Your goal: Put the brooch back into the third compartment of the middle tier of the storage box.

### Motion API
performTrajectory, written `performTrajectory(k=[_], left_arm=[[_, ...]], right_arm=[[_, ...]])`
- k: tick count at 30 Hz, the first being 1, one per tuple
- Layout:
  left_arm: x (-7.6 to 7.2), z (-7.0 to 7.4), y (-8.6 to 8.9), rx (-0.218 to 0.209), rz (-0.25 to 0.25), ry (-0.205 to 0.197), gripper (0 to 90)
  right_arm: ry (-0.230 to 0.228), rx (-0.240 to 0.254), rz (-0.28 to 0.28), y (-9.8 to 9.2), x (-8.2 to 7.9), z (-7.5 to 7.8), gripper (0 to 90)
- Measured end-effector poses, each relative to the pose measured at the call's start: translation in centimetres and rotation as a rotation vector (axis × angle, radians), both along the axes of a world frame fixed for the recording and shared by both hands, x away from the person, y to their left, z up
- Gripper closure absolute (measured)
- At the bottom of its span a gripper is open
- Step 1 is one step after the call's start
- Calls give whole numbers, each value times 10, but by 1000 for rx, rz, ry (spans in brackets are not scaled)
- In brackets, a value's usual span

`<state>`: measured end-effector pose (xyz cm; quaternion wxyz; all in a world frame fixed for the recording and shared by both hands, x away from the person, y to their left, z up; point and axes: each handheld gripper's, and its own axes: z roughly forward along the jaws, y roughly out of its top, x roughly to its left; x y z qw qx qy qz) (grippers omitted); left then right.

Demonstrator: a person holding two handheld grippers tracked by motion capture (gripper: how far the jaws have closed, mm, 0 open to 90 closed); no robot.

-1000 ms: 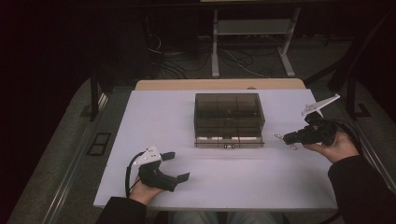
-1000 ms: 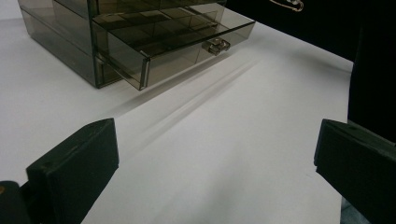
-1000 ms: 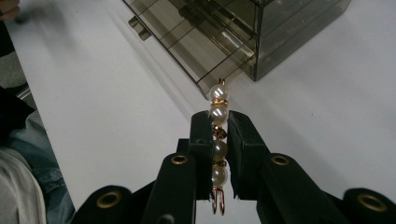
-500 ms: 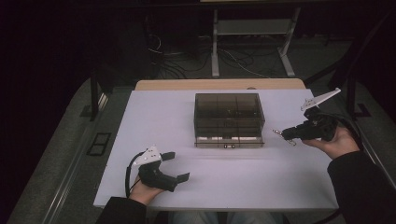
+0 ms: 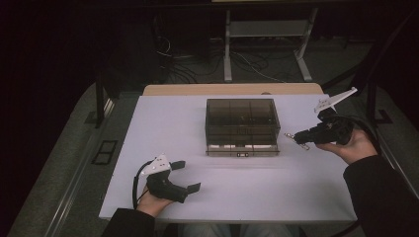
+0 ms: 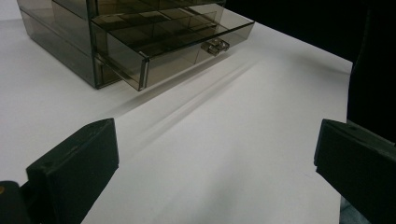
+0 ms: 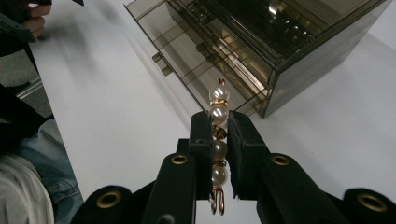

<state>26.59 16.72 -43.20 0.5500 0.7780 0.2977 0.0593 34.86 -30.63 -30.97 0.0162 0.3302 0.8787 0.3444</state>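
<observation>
While the right claw pinches a pearl hair clip in the air beside the smoky drawer box, the bottom drawer stands pulled out; dropping the clip inside and shutting it seem left. The left claw rests wide open, empty, on the white surface.

Drawer box cut off at the 12 and 9 o'clock edges of the left gripper view; top out of frame. Contents of the upper compartments too dim behind the smoked walls to identify. Middle pearls of the pearl clip hidden between the pads of the right hand-held gripper. Same clip too small in the high view to make out. Far bench edge partly lost in darkness.
</observation>
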Motion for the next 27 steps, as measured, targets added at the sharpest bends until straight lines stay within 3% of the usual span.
performTrajectory(k=[12,27], left_arm=[[0,0,0,0,-2,-1,0],[0,0,0,-2,-2,1,0]], right_arm=[[-13,5,38,22,5,7,799],[-13,-14,58,41,16,-3,799]])
